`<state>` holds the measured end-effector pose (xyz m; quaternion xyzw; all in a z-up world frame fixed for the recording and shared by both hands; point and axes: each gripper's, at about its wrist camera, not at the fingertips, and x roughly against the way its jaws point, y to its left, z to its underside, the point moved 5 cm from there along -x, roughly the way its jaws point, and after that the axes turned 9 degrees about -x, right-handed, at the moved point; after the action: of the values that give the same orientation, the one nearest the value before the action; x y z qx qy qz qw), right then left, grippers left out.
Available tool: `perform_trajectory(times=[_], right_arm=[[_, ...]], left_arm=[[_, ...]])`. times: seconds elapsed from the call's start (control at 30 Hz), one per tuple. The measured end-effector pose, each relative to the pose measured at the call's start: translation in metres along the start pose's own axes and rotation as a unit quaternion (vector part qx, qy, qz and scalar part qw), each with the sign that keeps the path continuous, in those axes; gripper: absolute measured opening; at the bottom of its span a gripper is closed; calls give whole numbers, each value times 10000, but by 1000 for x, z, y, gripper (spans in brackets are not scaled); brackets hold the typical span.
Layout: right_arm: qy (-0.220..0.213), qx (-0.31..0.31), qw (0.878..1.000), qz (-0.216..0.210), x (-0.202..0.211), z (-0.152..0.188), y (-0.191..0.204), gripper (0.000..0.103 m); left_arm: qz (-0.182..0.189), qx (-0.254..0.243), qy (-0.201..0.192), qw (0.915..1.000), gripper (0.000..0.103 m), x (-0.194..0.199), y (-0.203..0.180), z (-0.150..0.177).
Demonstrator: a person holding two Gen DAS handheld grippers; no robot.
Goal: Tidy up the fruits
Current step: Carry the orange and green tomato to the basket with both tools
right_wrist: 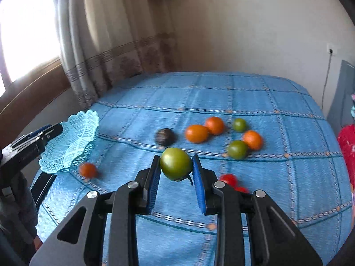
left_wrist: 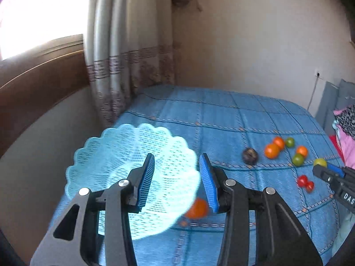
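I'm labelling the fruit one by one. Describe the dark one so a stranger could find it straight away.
On the blue checked bedspread, look at the loose cluster of fruit near the middle. The dark fruit lies at the cluster's left end, beside an orange fruit. It alone is brownish-black; the others are orange, green or red.

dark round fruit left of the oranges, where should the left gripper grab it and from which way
Grip the dark round fruit across its middle, coming from above. It sits alone on the blue bedspread, clear of the nearest orange fruit, so both fingers fit beside it.
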<state>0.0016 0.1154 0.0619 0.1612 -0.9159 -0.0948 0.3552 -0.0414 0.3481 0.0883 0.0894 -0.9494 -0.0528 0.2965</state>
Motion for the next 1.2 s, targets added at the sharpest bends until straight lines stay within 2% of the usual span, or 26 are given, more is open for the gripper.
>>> perform_trajectory(times=[0.13,0.27,0.3,0.33,0.4,0.57,0.7,0.97,1.07,1.2], right_arm=[[30,132,9999,-72,-4,1,23,29],[83,126,9998,-154,-7,4,34,29],[122,99,9997,-174,-8,6,35,29],[154,81,9997,-183,-9,8,35,29],[211,53,9996,-194,-11,11,35,29],[214,-29,9995,-212,-8,15,28,29],[173,-109,9995,-221,-6,15,23,29],[187,-268,9992,-219,-8,16,10,29],[194,-291,9991,-233,-9,17,10,29],[190,-302,9991,-244,-8,20,8,29]], left_arm=[[225,162,105,9996,44,0,13,6],[546,43,247,9982,45,2,3,16],[626,17,293,9976,47,3,-2,19],[726,2,367,9967,54,3,-5,25],[811,-12,496,9955,61,4,-11,37],[847,-162,738,9935,61,1,-25,63],[699,-222,823,9939,62,-4,-32,75],[260,-213,645,9974,62,8,-30,81],[313,-90,757,9966,62,7,-31,87],[427,-166,977,9942,62,-5,-42,94]])
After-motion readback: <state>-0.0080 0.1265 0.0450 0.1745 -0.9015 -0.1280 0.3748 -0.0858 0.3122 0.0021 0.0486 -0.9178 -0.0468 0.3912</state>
